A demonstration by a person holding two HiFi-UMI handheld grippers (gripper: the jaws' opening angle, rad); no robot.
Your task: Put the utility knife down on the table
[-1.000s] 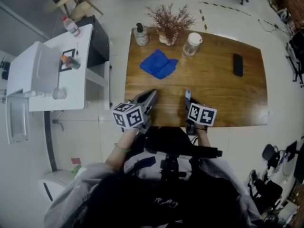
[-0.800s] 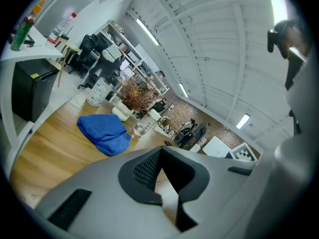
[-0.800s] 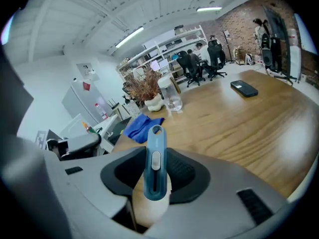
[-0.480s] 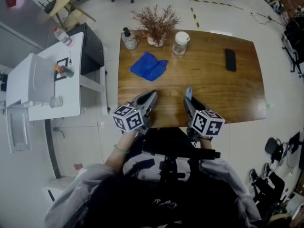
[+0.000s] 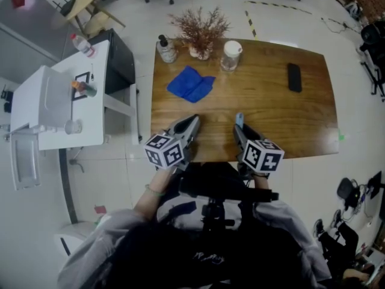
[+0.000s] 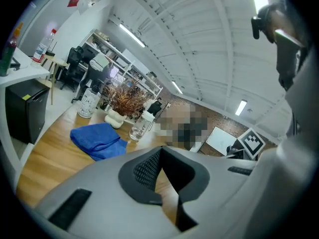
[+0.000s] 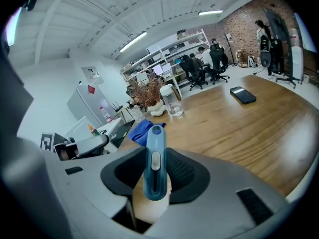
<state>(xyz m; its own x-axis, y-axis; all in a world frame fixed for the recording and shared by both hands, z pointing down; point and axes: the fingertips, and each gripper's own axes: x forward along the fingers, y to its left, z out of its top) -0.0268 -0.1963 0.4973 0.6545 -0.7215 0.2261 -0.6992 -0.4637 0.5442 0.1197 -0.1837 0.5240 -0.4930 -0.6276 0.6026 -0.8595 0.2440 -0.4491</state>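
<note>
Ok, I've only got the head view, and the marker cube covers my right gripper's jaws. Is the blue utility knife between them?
Observer: Yes. In the right gripper view the right gripper is shut on the slim blue utility knife, with a pad pressing on each side of it.
Operator: And the left gripper, anything in it?
Observer: No. In the left gripper view the left gripper is shut with its tips together, and only the brown wooden table shows past them.

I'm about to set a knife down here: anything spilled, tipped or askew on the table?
Nothing stands out: the pump bottle, plant and jar stand upright, the phone lies flat, the blue cloth is merely crumpled.
</note>
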